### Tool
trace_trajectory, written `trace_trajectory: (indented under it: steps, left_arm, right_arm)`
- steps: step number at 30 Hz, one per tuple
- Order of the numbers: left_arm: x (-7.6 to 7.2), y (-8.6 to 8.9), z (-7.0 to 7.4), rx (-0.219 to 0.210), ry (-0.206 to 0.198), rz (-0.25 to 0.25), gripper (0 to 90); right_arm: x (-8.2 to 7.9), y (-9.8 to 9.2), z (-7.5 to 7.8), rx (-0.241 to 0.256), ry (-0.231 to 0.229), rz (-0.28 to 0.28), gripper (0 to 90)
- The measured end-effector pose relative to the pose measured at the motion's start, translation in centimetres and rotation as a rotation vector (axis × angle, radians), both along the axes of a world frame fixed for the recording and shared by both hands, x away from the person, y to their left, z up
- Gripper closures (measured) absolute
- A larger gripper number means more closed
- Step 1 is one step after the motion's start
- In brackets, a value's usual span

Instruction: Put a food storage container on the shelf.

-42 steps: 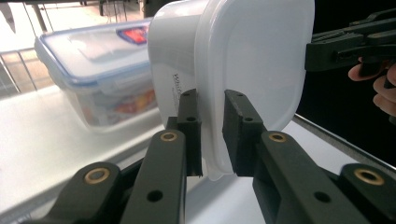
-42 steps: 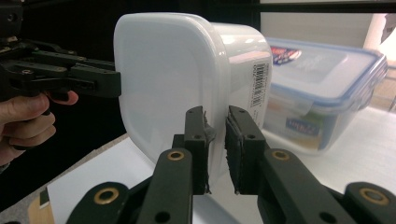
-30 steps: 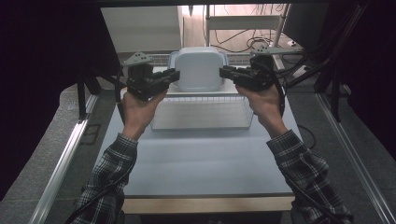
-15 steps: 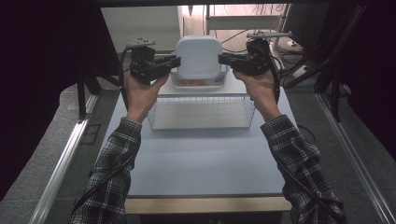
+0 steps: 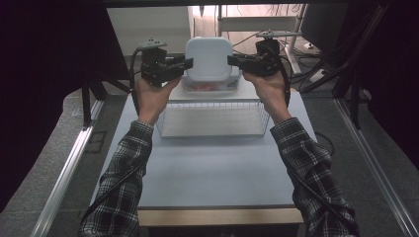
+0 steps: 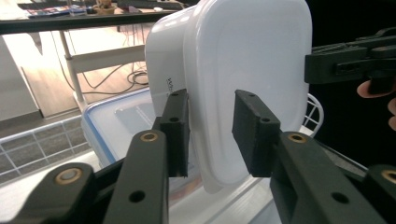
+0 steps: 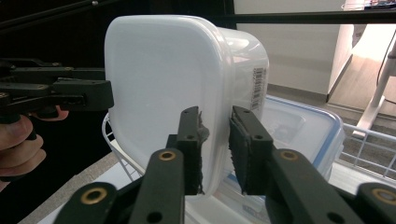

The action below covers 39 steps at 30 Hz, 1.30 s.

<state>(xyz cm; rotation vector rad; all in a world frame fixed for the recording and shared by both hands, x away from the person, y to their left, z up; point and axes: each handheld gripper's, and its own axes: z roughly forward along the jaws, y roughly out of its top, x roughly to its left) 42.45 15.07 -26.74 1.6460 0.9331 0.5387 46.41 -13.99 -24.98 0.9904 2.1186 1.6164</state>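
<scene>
A white lidded plastic container (image 5: pixel 209 58) hangs in the air, tipped on edge with its broad face toward me. My left gripper (image 5: pixel 190 62) is shut on its left rim and my right gripper (image 5: pixel 231 60) on its right rim. In the left gripper view the container (image 6: pixel 247 60) has its rim between the two black jaws of the left gripper (image 6: pixel 210 135). The right gripper view shows the right gripper (image 7: pixel 215 149) pinching the opposite rim of the container (image 7: pixel 159 79), with the left gripper's jaw farther off at the left.
Under the held container sits a clear box with a blue-rimmed lid (image 5: pixel 210 88), (image 6: pixel 116 121), (image 7: pixel 299 126). A white wire basket (image 5: pixel 212 118) stands in front of it on the pale table (image 5: pixel 212 168). Dark frames and cables surround the far side.
Both grippers have raised the white container and carried it farther away. It has tipped from lying flat to standing on edge above the clear box.
</scene>
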Motion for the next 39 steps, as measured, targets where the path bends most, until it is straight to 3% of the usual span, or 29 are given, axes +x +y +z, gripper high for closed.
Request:
trace_trajectory:
  steps: [9,14,22,28,33,39]
  left_arm:
    - [0.8,-0.1,0.0,-0.013,-0.005,-0.003,58.6]
    - [1.3,0.2,0.0,-0.045,-0.002,0.006,57.4]
    - [2.6,0.0,0.0,-0.037,0.023,0.017,55.8]
    - [3.2,-0.1,-0.2,-0.029,0.034,0.037,51.4]
    - [3.5,-0.2,-0.4,-0.064,0.049,0.032,48.9]
    - [3.9,-0.3,0.0,-0.054,0.055,0.079,41.9]
  right_arm:
    - [0.6,0.6,0.2,0.003,-0.015,-0.016,65.7]
    - [0.9,0.8,0.3,0.003,-0.023,-0.020,65.9]
    - [1.8,1.1,0.3,0.000,-0.014,-0.030,64.2]
    - [2.3,1.4,0.3,-0.033,-0.028,-0.066,56.3]
    - [2.7,1.3,0.2,-0.048,-0.026,-0.078,56.5]
    - [2.8,1.6,0.2,-0.063,-0.039,-0.090,55.1]
